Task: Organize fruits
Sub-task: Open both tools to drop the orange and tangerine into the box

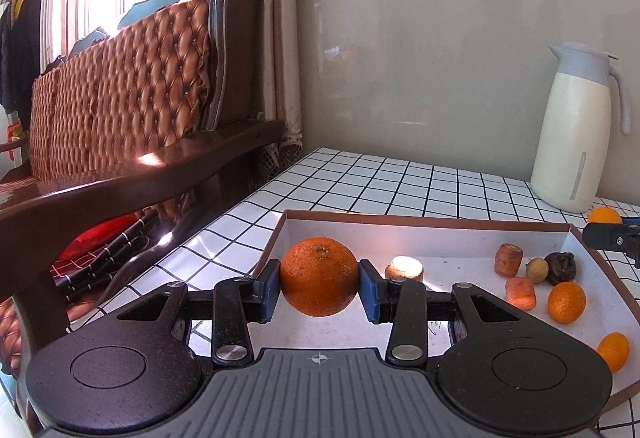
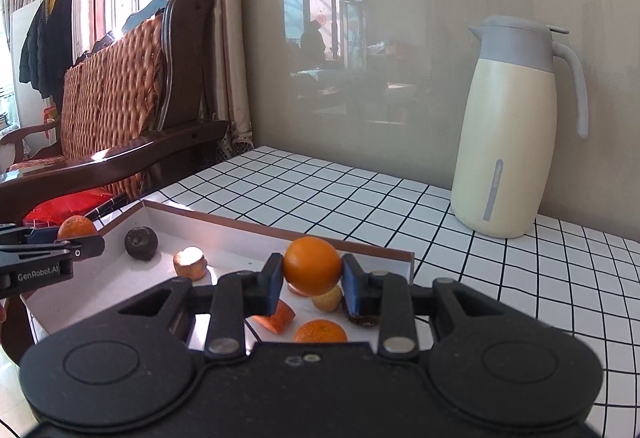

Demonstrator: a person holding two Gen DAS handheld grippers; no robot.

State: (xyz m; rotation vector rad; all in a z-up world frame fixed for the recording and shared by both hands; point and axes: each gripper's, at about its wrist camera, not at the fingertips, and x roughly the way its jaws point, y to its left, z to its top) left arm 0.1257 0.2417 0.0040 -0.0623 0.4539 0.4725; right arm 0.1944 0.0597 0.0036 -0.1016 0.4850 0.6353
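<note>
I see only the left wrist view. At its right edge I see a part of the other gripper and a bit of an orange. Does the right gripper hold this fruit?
Observer: Yes. The right wrist view shows the right gripper shut on a small orange, with both pads touching it.
Operator: Thank you. Is anything hidden behind my big orange?
Observer: Yes. A dark round fruit lies in the tray, close to the left gripper. Your view does not show it.
</note>
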